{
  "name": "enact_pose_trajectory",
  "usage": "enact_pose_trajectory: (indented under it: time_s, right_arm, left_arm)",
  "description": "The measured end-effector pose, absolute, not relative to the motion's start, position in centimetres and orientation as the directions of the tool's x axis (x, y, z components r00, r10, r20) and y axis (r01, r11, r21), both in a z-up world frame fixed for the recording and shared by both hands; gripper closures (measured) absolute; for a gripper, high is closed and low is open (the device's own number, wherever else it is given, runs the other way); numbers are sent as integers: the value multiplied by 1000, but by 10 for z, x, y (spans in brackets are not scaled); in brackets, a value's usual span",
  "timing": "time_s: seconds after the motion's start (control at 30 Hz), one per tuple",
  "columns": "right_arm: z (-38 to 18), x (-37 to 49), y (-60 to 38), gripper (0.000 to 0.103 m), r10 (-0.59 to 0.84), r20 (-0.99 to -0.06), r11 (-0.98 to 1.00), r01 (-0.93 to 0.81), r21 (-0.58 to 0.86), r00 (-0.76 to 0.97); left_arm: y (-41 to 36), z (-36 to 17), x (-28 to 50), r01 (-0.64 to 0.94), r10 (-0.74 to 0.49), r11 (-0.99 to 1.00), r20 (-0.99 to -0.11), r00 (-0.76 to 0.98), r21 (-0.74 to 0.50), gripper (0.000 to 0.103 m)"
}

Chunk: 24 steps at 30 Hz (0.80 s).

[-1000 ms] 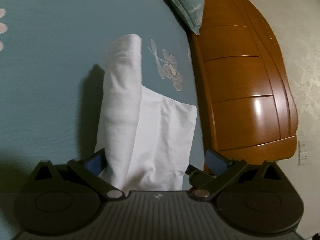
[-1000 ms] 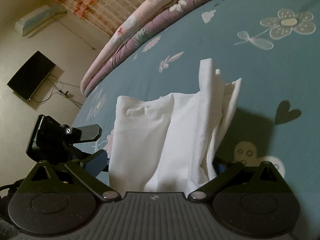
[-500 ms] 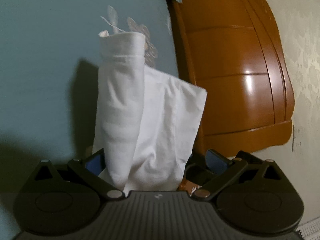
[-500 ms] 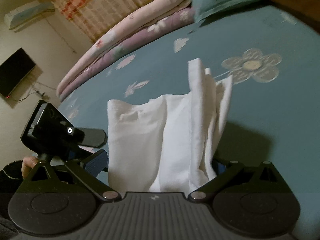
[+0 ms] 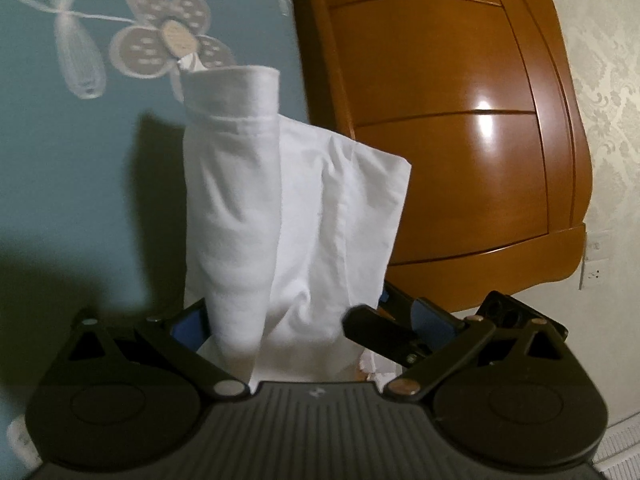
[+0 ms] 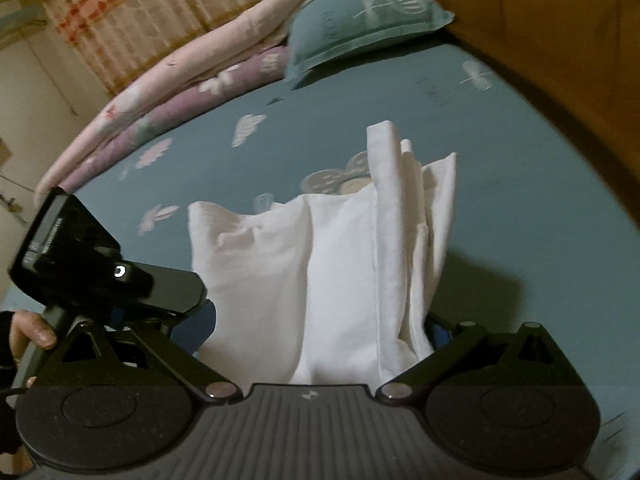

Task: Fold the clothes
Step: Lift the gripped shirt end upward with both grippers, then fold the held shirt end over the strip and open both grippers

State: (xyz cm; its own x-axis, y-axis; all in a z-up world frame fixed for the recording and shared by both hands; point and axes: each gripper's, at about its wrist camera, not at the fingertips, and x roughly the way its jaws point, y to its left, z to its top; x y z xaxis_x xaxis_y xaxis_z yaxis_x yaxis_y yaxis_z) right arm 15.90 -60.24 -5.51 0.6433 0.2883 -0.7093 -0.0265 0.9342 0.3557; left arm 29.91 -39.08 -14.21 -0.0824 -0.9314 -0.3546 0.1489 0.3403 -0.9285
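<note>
a: how is the cloth [image 5: 280, 220] handling?

b: it's looking light, soft and limp. you're holding it above the bed [image 6: 540, 220], draping. left tool [image 5: 296, 320] and right tool [image 6: 320, 332] are each pinching its near edge; keep gripping hems.

a: counting?

b: you're holding one cloth in two tools.

teal bedsheet [image 6: 540, 220], wooden headboard [image 5: 440, 120], pillow [image 6: 360, 20], folded quilts [image 6: 180, 80]
</note>
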Motion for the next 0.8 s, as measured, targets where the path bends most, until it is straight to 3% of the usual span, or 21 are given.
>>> enact_pose_trajectory:
  time_s: [0.47, 0.7, 0.8]
  right_arm:
    - [-83, 204, -649, 1, 195, -777, 959, 50, 279, 599]
    - [-82, 189, -668, 5, 27, -788, 975, 159, 157, 615]
    - [-70, 171, -681, 6, -9, -755, 968, 195, 158, 656]
  left_arm:
    - [-435, -159, 323, 125, -914, 398, -405, -35, -909, 2]
    - [-418, -129, 328, 276, -890, 419, -452, -66, -865, 2]
    - [-400, -110, 325, 410, -853, 471, -522, -15, -781, 2]
